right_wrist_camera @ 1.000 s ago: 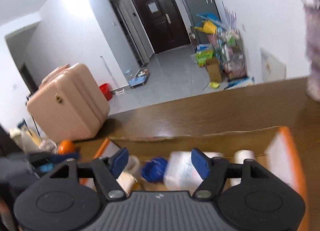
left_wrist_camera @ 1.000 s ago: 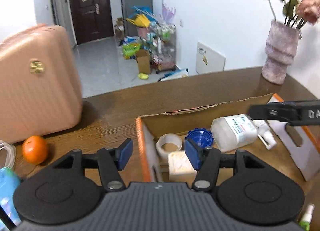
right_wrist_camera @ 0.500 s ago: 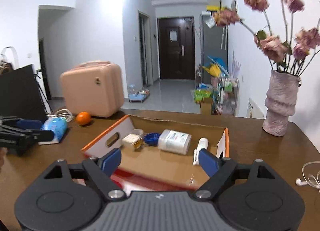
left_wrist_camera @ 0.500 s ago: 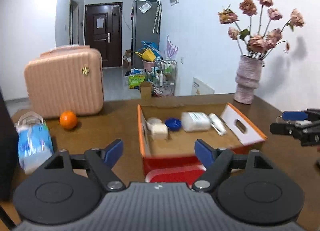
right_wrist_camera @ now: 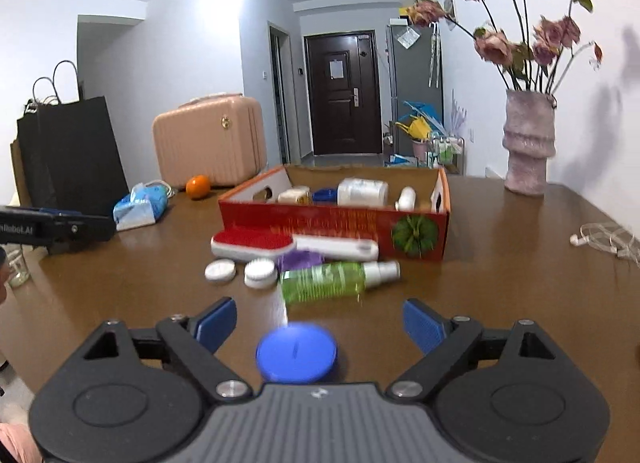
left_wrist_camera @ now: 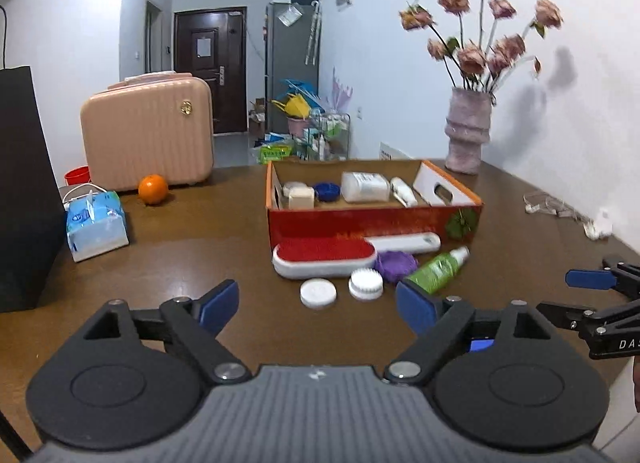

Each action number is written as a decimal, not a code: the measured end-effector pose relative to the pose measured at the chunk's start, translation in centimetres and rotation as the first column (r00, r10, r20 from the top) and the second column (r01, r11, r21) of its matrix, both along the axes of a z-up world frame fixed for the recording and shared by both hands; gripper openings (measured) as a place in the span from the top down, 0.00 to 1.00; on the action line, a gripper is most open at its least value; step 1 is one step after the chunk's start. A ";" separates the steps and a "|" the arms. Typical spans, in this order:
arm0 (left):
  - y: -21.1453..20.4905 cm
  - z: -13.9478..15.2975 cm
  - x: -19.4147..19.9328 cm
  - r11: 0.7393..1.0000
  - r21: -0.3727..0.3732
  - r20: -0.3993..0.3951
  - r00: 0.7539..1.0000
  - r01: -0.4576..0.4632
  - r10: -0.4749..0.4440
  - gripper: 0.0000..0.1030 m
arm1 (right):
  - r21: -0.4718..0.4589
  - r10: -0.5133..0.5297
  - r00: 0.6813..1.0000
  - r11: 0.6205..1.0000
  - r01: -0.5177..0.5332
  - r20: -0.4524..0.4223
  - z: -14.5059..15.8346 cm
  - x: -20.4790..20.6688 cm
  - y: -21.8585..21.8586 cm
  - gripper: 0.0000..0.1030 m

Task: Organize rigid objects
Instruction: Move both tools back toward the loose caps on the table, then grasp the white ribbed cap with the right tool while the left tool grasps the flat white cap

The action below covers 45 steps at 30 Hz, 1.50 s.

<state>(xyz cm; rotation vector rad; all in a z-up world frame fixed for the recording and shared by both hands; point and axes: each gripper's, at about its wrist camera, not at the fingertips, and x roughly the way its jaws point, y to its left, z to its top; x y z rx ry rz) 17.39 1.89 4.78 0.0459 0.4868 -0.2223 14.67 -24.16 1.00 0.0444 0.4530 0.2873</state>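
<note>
The red cardboard box (left_wrist_camera: 372,219) stands open-topped on the brown table (left_wrist_camera: 200,263). Inside, from its left end in the left wrist view: a pale tape roll (left_wrist_camera: 294,185) behind a cream block (left_wrist_camera: 301,197), a blue lid (left_wrist_camera: 327,191), a white jar on its side (left_wrist_camera: 365,187) and a white tube (left_wrist_camera: 403,191). A side flap with a hand slot (left_wrist_camera: 440,191) leans outward at the right end.

Just in front of the box, on the table, lie the items not yet boxed: a red-faced lint brush (left_wrist_camera: 324,259) with its white handle (left_wrist_camera: 404,243), a purple lid (left_wrist_camera: 396,262), two white round caps (left_wrist_camera: 318,293) (left_wrist_camera: 365,283) and a green spray bottle on its side (left_wrist_camera: 436,269).

Left gripper (left_wrist_camera: 316,305): jaws spread wide and opening further, nothing between them. Right gripper (right_wrist_camera: 316,321): jaws wide apart, nothing pinched – a blue round lid (right_wrist_camera: 297,351) lies on the table between and below the pads, which stand clear of it.

View differences: only the right wrist view shows that blue lid clearly, and black paper bags with handles (right_wrist_camera: 68,151) at the table's left; in it the right end flap hides part of the box interior. Only the left wrist view shows the right gripper from the side, at the right edge. Both show the pink suitcase (left_wrist_camera: 148,131), orange (left_wrist_camera: 153,189), tissue pack (left_wrist_camera: 96,223), vase of dried roses (left_wrist_camera: 468,131) and white earphones (right_wrist_camera: 600,239).
</note>
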 end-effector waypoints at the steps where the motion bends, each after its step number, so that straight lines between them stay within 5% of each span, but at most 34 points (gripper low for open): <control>1: -0.1 -0.2 -0.2 1.000 0.004 -0.006 1.000 0.001 -0.001 0.15 | 0.005 -0.002 1.000 1.000 0.002 -0.010 -0.4 -0.2 -0.1 0.13; 21: -2.2 -5.8 6.0 0.997 -0.048 -0.161 0.985 0.060 -0.067 0.12 | -0.001 0.004 0.995 1.000 -0.004 -0.096 -2.7 3.2 1.1 0.13; 31: -2.5 -8.1 12.5 0.996 -0.067 -0.221 0.972 0.065 -0.078 0.21 | -0.097 0.029 0.985 0.994 -0.045 -0.168 -5.1 5.9 3.9 0.16; 35: -2.0 -8.6 14.3 0.996 -0.077 -0.242 0.968 0.054 -0.071 0.27 | -0.149 -0.069 0.986 0.988 0.046 -0.155 -5.1 7.6 3.7 0.17; 38: -1.8 -9.0 15.1 0.997 -0.065 -0.242 0.968 0.051 -0.065 0.30 | -0.143 -0.095 0.990 0.986 0.080 -0.100 -4.2 8.3 3.8 0.22; 42: -1.9 -9.3 15.5 0.998 -0.042 -0.222 0.973 0.049 -0.057 0.33 | 0.011 0.039 0.996 0.999 -0.038 -0.085 -2.8 9.7 4.7 0.46; 45: -1.9 -9.4 15.6 0.999 -0.024 -0.204 0.978 0.048 -0.052 0.55 | 0.015 0.106 0.988 0.994 -0.104 -0.109 -2.8 11.7 7.0 0.55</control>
